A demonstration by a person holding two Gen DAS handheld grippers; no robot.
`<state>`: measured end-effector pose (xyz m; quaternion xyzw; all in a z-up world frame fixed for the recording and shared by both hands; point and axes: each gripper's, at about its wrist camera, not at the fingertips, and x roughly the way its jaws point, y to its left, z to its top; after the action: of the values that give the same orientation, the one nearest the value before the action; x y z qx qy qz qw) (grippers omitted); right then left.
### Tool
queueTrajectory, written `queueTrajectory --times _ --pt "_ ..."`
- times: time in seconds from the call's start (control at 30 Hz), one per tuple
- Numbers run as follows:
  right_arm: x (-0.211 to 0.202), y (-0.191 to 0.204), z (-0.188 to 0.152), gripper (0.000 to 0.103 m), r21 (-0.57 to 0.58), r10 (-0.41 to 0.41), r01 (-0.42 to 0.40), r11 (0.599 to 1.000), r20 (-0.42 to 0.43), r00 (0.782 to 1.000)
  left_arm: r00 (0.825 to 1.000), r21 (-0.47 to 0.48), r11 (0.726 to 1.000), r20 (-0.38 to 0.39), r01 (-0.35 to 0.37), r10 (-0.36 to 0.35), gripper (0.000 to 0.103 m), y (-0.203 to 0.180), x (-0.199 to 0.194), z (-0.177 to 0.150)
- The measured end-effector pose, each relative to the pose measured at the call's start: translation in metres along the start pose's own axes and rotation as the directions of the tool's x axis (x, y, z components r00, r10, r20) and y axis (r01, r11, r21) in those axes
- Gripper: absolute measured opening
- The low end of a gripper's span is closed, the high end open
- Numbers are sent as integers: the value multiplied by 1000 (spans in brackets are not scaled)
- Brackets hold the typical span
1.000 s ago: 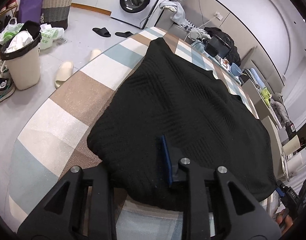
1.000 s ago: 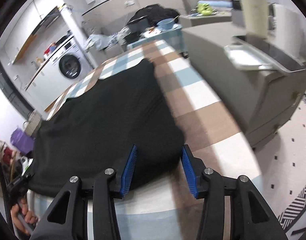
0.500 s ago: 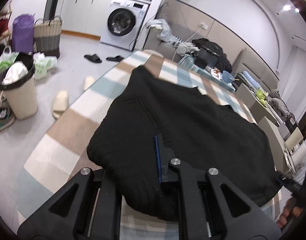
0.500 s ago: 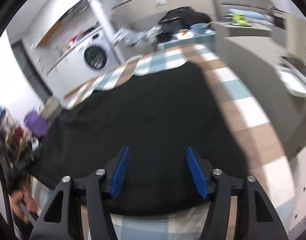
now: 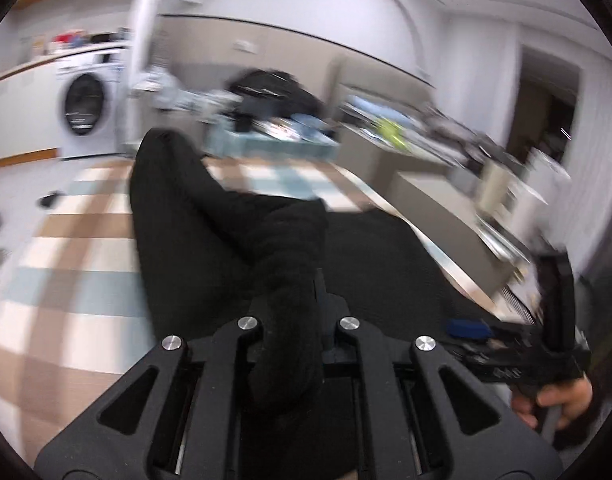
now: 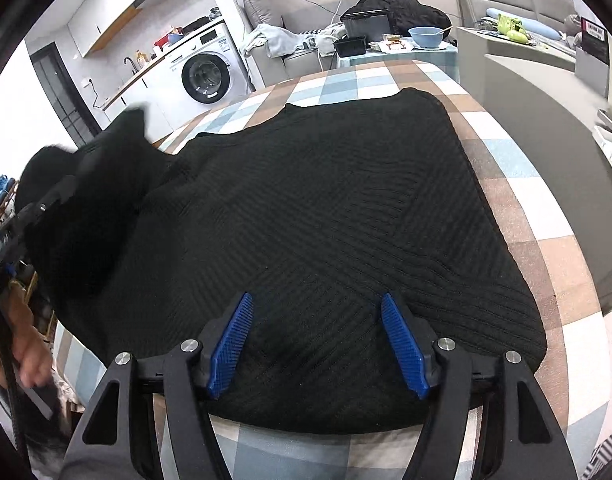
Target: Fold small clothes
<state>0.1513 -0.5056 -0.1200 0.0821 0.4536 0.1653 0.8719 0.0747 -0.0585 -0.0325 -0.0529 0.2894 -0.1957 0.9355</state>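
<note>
Folding looks barely begun: our left hand-held gripper (image 5: pixel 290 320) is clamped on one side edge of the black knit sweater (image 6: pixel 317 216), lifting it off the checked counter (image 6: pixel 545 216), while the rest lies flat. Our right hand-held gripper (image 6: pixel 317 340) hovers with its jaws apart over the near hem, gripping nothing. We judge every fold remains.

Even, bright indoor light; the left wrist view smears with motion blur, the right stays sharp, edges bowed.
</note>
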Motion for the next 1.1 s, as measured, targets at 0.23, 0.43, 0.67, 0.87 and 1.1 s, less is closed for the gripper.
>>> queueTrajectory --times 0.23,0.43,0.67,0.87,1.1 --pt "-9 -7 7 69 42 23 -23 999 0 1000 967 42 983 -196 178 -166 49 -32 23 -29" --pt "-14 -3 18 69 83 127 -128 988 18 992 992 -55 994 -76 97 -101 78 22 -30 -25" --pt "25 40 29 61 65 274 -270 961 -55 960 995 -194 977 -68 -83 71 78 113 -48 -28" --pt "69 68 41 7 24 240 -239 971 -118 964 993 -248 963 -80 -105 87 78 142 -45 -34" --pt "-13 62 56 4 -78 251 -243 967 101 963 992 -218 970 -90 -107 89 78 137 -41 -35"
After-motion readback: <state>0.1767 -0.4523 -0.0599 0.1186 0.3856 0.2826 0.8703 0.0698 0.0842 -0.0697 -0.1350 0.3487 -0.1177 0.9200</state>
